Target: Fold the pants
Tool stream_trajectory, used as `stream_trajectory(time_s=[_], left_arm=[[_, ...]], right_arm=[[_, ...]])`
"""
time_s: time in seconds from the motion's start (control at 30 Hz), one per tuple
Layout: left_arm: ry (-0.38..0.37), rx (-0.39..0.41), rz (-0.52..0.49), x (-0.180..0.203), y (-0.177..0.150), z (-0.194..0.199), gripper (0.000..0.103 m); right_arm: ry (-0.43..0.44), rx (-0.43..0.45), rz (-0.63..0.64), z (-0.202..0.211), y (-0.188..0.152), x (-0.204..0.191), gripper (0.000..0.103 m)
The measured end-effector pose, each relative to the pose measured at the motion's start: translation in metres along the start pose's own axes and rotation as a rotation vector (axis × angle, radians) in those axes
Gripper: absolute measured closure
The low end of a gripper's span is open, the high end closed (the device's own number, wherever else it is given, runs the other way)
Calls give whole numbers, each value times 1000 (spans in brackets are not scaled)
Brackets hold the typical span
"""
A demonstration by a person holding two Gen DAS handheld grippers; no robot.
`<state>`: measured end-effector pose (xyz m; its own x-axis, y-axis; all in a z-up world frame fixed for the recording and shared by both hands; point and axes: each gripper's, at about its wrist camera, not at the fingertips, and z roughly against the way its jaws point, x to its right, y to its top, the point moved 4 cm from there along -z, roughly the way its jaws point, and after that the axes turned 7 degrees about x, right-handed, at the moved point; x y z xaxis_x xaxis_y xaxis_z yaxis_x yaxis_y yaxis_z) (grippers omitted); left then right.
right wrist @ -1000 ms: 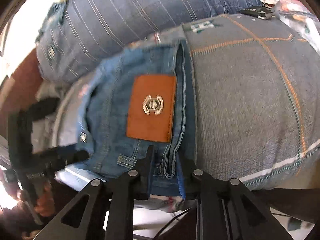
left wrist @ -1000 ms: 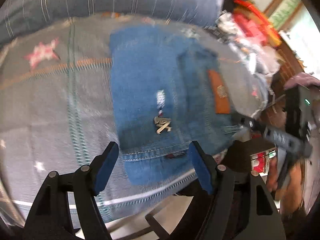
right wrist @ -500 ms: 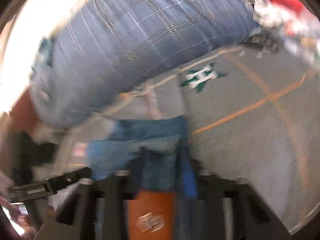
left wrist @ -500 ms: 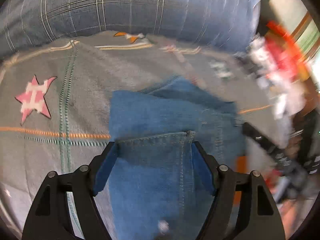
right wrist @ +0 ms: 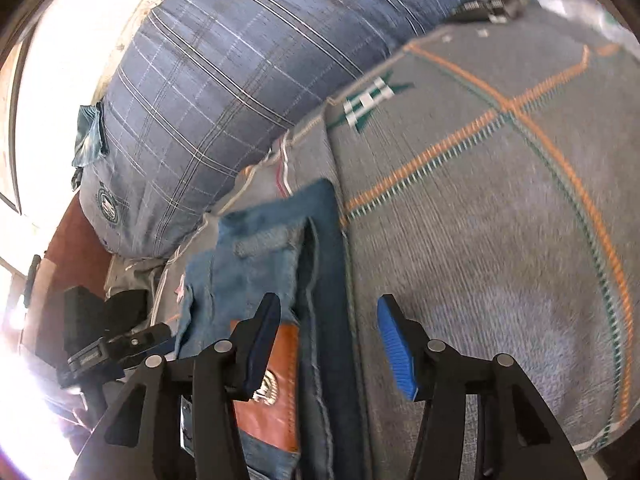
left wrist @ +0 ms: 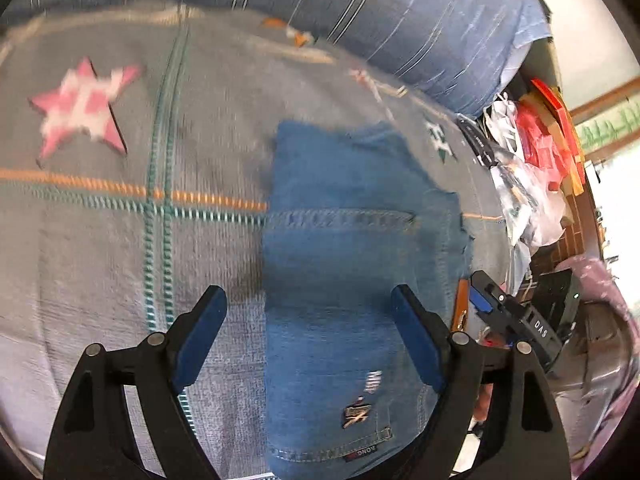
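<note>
The folded pants (left wrist: pixel 352 264) lie as a compact denim bundle on the grey patterned bedspread (left wrist: pixel 120 260), just in front of the blue plaid bolster (left wrist: pixel 400 20). The left gripper (left wrist: pixel 308 340) hovers over the bundle's near end with its jaws spreading wide, the denim below and between them but no pad pressing on it. The right gripper (right wrist: pixel 326 344) is likewise opening, straddling the bundle's side seam next to the brown leather patch (right wrist: pixel 276 392), and its pads stand clear of the cloth. The step in hand looks like letting go after a fold. To do it well, both grippers should lift straight away from the pants, not drag sideways, so no layer gets tugged open. The far edge nearer the bolster looks slightly uneven and may need a light press to square it.
</note>
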<state>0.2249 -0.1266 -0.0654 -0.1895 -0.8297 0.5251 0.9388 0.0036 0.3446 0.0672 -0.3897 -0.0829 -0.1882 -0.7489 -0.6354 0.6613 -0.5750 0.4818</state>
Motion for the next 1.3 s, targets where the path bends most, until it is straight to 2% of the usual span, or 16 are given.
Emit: stream_trajectory(time_s=[0.1, 0.17, 0.23, 0.3, 0.4, 0.5, 0.57, 0.67, 0.83, 1.0, 1.13, 1.2, 1.3], left_arm=[[-16, 11, -29, 14, -1, -5, 17], [-36, -30, -44, 26, -2, -12, 16], [15, -4, -80, 32, -2, -16, 16], [54, 33, -111, 36, -3, -18, 16], [101, 81, -119, 36, -4, -17, 19], [140, 112, -134, 35, -5, -13, 29], [150, 123, -145, 36, -4, -9, 37], [135, 133, -140, 35, -3, -3, 42], [123, 137, -120, 27, -2, 3, 44], [104, 152, -100, 22, -1, 16, 47], [57, 167, -76, 17, -4, 38, 48], [46, 174, -67, 12, -5, 46, 48], [39, 174, -48, 5, -3, 48, 48]], right_arm=[[106, -5, -48, -6, -8, 2, 46], [168, -36, -60, -14, -13, -3, 44], [185, -49, -16, -17, -16, -13, 44], [175, -48, 22, -17, -17, -17, 44], [110, -46, 103, -21, -20, -21, 50], [45, -34, 182, -20, -22, -33, 59], [3, -22, 212, -16, -23, -40, 69], [-27, 0, 236, -8, -25, -48, 75], [-75, 3, 292, -5, -28, -64, 77], [-96, 1, 317, -4, -28, -78, 78], [-122, 1, 339, 0, -30, -97, 78], [-115, -3, 353, 4, -32, -107, 86], [-114, -14, 417, 8, -39, -129, 86]])
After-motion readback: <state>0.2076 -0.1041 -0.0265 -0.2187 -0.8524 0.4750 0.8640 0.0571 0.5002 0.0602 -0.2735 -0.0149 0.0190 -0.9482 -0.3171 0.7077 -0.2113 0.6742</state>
